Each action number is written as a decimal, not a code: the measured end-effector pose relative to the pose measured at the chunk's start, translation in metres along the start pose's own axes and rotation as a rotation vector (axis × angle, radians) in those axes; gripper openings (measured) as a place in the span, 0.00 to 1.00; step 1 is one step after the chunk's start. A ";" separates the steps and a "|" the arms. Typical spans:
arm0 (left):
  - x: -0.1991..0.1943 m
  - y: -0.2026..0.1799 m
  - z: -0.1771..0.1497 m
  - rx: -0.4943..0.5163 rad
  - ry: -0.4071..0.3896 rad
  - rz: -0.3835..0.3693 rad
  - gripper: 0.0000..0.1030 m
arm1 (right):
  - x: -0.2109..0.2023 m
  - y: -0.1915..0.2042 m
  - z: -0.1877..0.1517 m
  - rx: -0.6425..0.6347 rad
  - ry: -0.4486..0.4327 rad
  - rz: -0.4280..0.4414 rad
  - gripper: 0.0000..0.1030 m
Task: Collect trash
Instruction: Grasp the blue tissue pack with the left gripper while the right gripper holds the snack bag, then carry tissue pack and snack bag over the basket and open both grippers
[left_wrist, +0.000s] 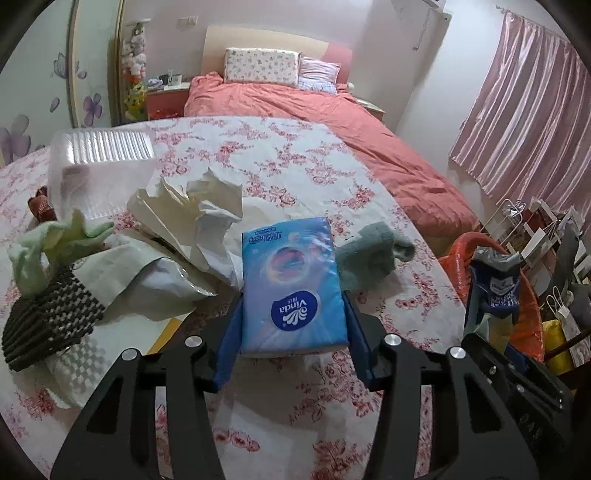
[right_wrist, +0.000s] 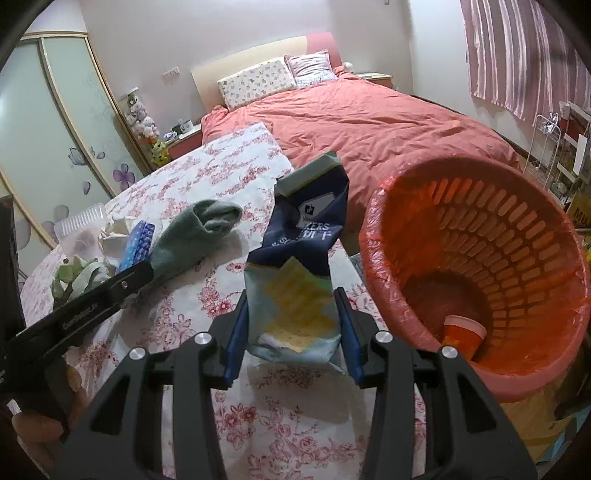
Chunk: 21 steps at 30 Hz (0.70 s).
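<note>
A blue Vinda tissue pack (left_wrist: 293, 284) sits between the blue pads of my left gripper (left_wrist: 293, 295), which press on both its long sides just above the floral tablecloth (left_wrist: 295, 155). My right gripper (right_wrist: 291, 295) is shut on a dark blue and yellow cracker bag (right_wrist: 295, 258), held upright beside the orange basket (right_wrist: 369, 229). An orange paper cup (right_wrist: 463, 334) lies in the basket's bottom. Crumpled white paper (left_wrist: 195, 210) and a white plastic bag (left_wrist: 159, 284) lie left of the tissue pack.
A grey-green sock (left_wrist: 373, 254) lies right of the pack. A clear plastic box (left_wrist: 99, 162), a pale green cloth (left_wrist: 55, 240) and a black-and-white knit piece (left_wrist: 48, 321) crowd the table's left. A bed with a red cover (right_wrist: 369, 118) stands behind the table.
</note>
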<state>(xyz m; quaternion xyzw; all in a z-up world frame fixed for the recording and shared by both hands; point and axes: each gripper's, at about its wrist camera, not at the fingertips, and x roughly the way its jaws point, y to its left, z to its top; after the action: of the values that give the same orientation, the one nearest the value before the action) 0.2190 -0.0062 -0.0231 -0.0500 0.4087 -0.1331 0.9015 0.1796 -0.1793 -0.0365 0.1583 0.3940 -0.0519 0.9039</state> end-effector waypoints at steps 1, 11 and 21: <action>-0.003 -0.001 0.000 0.005 -0.006 -0.001 0.50 | -0.004 0.000 0.001 0.001 -0.009 0.001 0.42; -0.027 -0.021 0.000 0.059 -0.056 -0.029 0.50 | -0.035 0.000 0.002 -0.011 -0.073 0.009 0.42; -0.041 -0.053 0.006 0.122 -0.095 -0.093 0.50 | -0.068 -0.020 0.006 0.004 -0.150 -0.018 0.42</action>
<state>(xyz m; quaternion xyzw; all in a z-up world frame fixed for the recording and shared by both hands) 0.1866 -0.0452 0.0209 -0.0200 0.3538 -0.1968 0.9142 0.1334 -0.2024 0.0117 0.1520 0.3267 -0.0726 0.9300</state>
